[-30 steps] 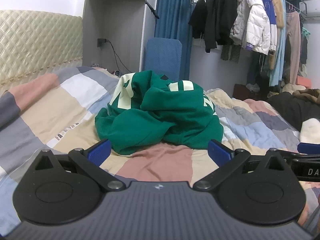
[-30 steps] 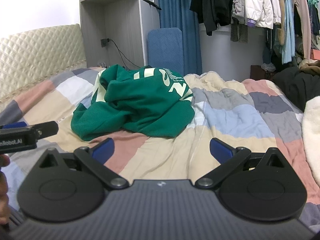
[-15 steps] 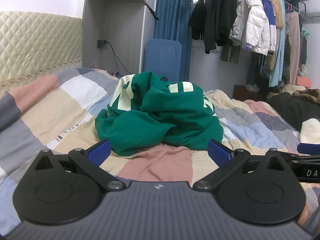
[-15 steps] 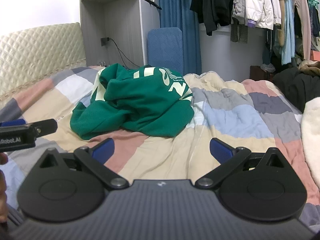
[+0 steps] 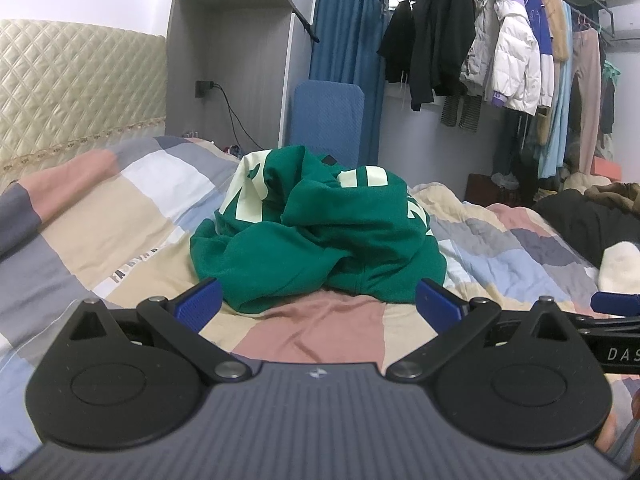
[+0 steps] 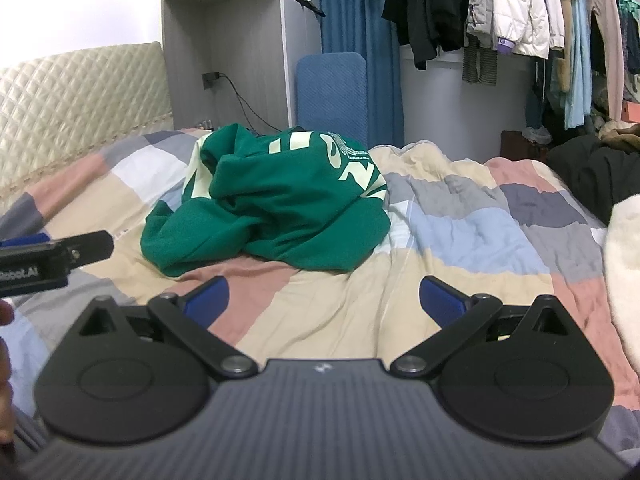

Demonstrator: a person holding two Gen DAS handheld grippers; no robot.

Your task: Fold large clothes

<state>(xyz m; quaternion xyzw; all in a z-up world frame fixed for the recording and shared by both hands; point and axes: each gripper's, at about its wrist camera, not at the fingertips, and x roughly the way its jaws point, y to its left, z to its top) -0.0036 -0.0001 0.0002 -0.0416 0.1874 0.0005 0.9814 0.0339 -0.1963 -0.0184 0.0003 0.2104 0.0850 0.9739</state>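
The left gripper is held low over the bed, its two blue-padded fingers spread wide apart with nothing between them. Directly beneath and between the jaws, a pink and beige panel of the patchwork quilt is seen. The right gripper is likewise held with its jaws wide apart and empty, over a beige and pink stretch of the same quilt. At the right edge of the left wrist view, part of the other tool is glimpsed beside the jaws; in the right wrist view, the left tool is seen at the far left edge.

Just ahead of the left jaws, centred on their gap and almost at the fingertips, the green sweatshirt is found, lying crumpled in a heap on the quilt, with pale lettering showing on its upper folds. From the right gripper, the same sweatshirt is seen ahead and to the left of the gap, further off and not touched by either finger.

To the right of the jaws, a dark garment and a cream fleecy item are laid on the bed. Beyond the heap, a blue padded board is stood against the wall beside a blue curtain. Further right, a clothes rail is hung with jackets and trousers. A quilted headboard is seen far to the left.
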